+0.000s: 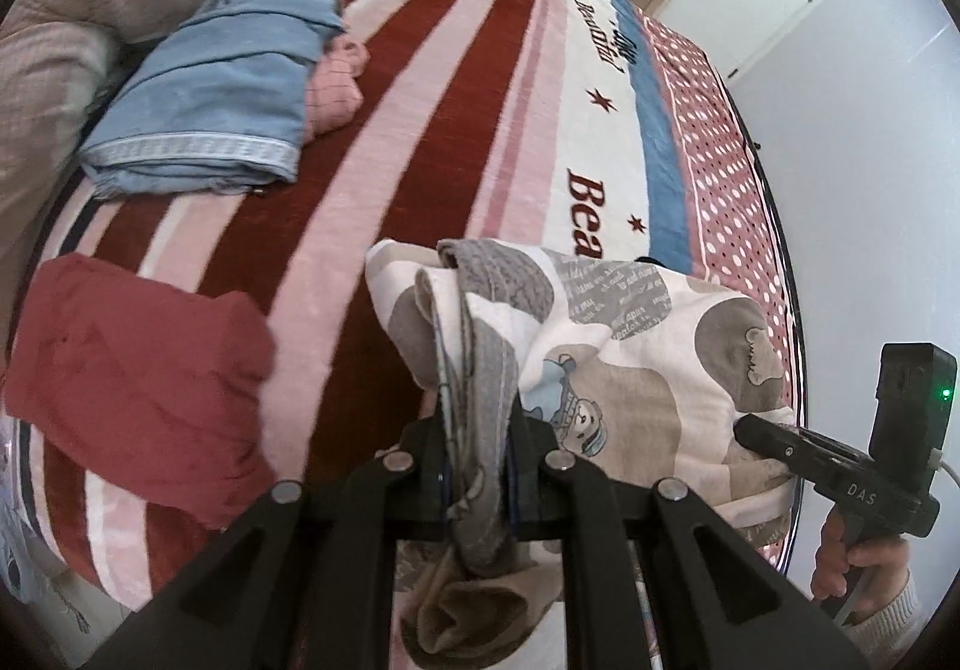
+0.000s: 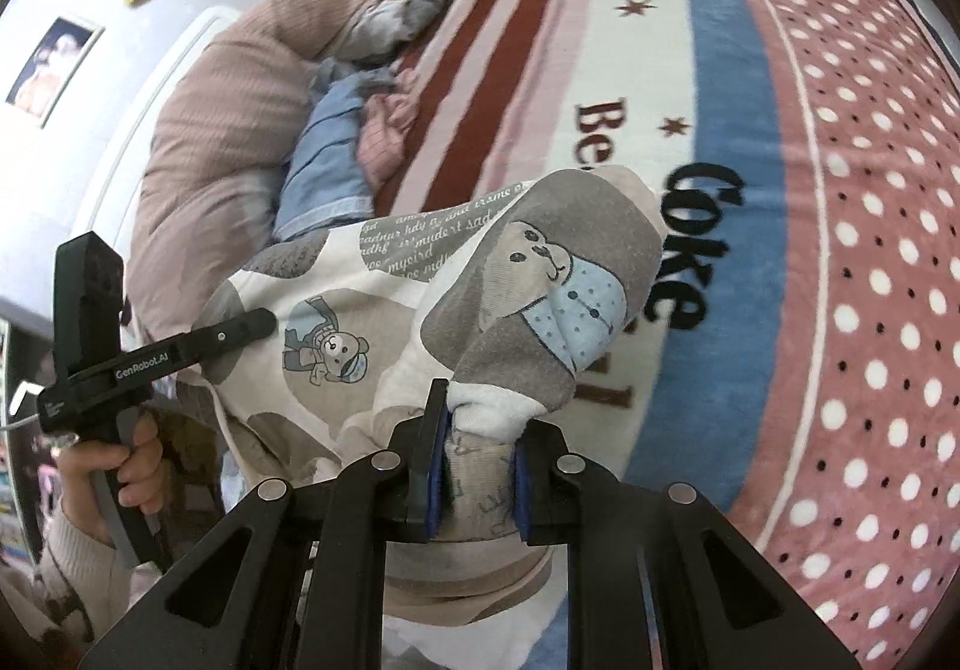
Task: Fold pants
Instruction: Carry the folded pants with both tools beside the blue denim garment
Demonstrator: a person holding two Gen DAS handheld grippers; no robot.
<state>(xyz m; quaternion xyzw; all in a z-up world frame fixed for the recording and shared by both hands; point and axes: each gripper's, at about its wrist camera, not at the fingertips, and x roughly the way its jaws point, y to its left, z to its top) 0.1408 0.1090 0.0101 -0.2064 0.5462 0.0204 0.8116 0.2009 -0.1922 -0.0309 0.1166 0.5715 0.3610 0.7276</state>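
Note:
The pants are white with grey and beige bear prints and a grey waistband. They hang bunched between my two grippers above the striped blanket. My left gripper is shut on the grey waistband edge. My right gripper is shut on another bunch of the pants. The right gripper also shows at the right of the left wrist view, its tip against the cloth. The left gripper shows at the left of the right wrist view.
Folded blue jeans over a pink garment lie at the back left. A folded red garment lies at the front left. A pink quilt is piled along the headboard. The bed's right edge borders a white wall.

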